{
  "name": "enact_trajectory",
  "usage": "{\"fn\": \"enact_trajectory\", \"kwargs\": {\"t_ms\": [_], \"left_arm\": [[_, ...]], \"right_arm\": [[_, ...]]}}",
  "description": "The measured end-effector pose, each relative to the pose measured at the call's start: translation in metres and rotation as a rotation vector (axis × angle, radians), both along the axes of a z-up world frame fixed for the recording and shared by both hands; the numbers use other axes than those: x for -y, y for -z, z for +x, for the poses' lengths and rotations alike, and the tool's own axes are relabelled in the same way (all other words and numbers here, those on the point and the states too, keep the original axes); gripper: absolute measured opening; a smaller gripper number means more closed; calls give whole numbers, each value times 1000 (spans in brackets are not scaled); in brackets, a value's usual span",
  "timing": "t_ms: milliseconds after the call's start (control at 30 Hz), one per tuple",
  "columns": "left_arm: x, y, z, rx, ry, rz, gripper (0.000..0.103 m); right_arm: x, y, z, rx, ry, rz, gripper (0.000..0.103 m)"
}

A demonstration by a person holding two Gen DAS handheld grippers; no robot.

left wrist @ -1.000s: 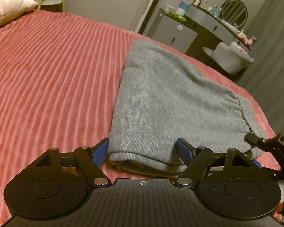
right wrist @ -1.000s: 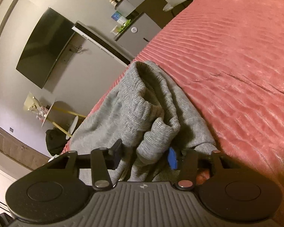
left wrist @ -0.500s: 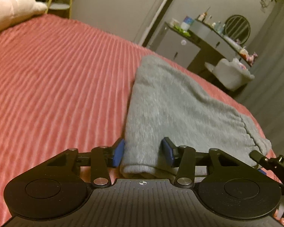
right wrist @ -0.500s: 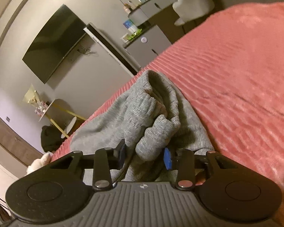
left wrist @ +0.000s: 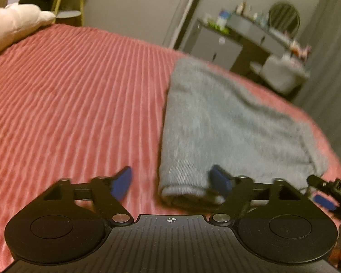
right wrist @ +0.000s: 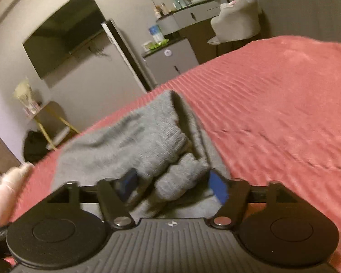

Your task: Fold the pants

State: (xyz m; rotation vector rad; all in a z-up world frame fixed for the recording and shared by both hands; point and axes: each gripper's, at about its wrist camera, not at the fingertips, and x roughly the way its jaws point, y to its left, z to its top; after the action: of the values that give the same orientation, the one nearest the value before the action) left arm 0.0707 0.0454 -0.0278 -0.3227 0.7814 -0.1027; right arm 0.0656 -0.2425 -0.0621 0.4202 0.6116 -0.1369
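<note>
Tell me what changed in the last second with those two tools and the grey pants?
The left tool had closed on the folded edge of the grey pants half a second ago; its jaws now stand wide apart, letting go. The right tool also opened, freeing the bunched cloth. The pants stayed folded on the red bedspread.

Dresser (left wrist: 257, 31): far right in the left wrist view, its bottles blurred, too small to tell apart.
Pillow (left wrist: 13, 25): cut off by the left edge.
Right gripper (left wrist: 325, 193): only a tip shows (near right edge).
Pants (right wrist: 129, 145): near hem hidden behind the gripper body; folds smeared by blur.
Television (right wrist: 66, 31): dark, screen unreadable.
</note>
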Motion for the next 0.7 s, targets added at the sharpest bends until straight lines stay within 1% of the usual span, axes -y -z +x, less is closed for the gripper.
{"fn": "enact_trajectory", "kwargs": {"t_ms": [33, 67, 100, 133, 167, 233, 267, 333, 367, 400, 433, 500, 567, 600, 667, 700], "left_arm": [[3, 3, -1, -7, -6, 30, 90], [5, 5, -2, -5, -15, 47, 94], [4, 5, -4, -5, -28, 54, 97], [2, 4, -6, -7, -38, 49, 97], [0, 4, -10, -15, -45, 34, 97], [-4, 4, -17, -34, -61, 18, 97], [-4, 5, -22, -47, -62, 25, 97], [1, 9, -29, -83, -41, 89, 97], [7, 11, -33, -102, -26, 148, 97], [12, 12, -36, -107, -12, 192, 97], [19, 11, -40, -113, 8, 245, 97], [31, 8, -47, -128, 40, 306, 97], [40, 4, -53, -134, 66, 332, 97], [44, 3, -56, -138, 77, 341, 99], [51, 4, -62, -162, 102, 354, 101], [54, 5, -65, -179, 115, 358, 101]], "right_arm": [[-1, 4, 2, -30, 10, -37, 89], [-1, 5, 3, -43, 18, -50, 96], [0, 5, 2, -49, 22, -40, 97], [0, 2, 2, -54, 22, -37, 97], [-1, 0, 1, -60, 18, -46, 99], [-6, -2, -5, -87, 2, -72, 99], [-10, -3, -7, -111, -10, -76, 99], [-17, -2, -15, -161, -50, -60, 99], [-22, -3, -20, -176, -74, -57, 99], [-28, -5, -25, -182, -106, -64, 99], [-35, -9, -31, -182, -135, -87, 99], [-52, -15, -42, -185, -146, -169, 99], [-64, -19, -50, -201, -140, -242, 99], [-69, -20, -52, -231, -152, -268, 99], [-80, -16, -50, -348, -204, -316, 99], [-83, -14, -52, -368, -215, -322, 99]]}}
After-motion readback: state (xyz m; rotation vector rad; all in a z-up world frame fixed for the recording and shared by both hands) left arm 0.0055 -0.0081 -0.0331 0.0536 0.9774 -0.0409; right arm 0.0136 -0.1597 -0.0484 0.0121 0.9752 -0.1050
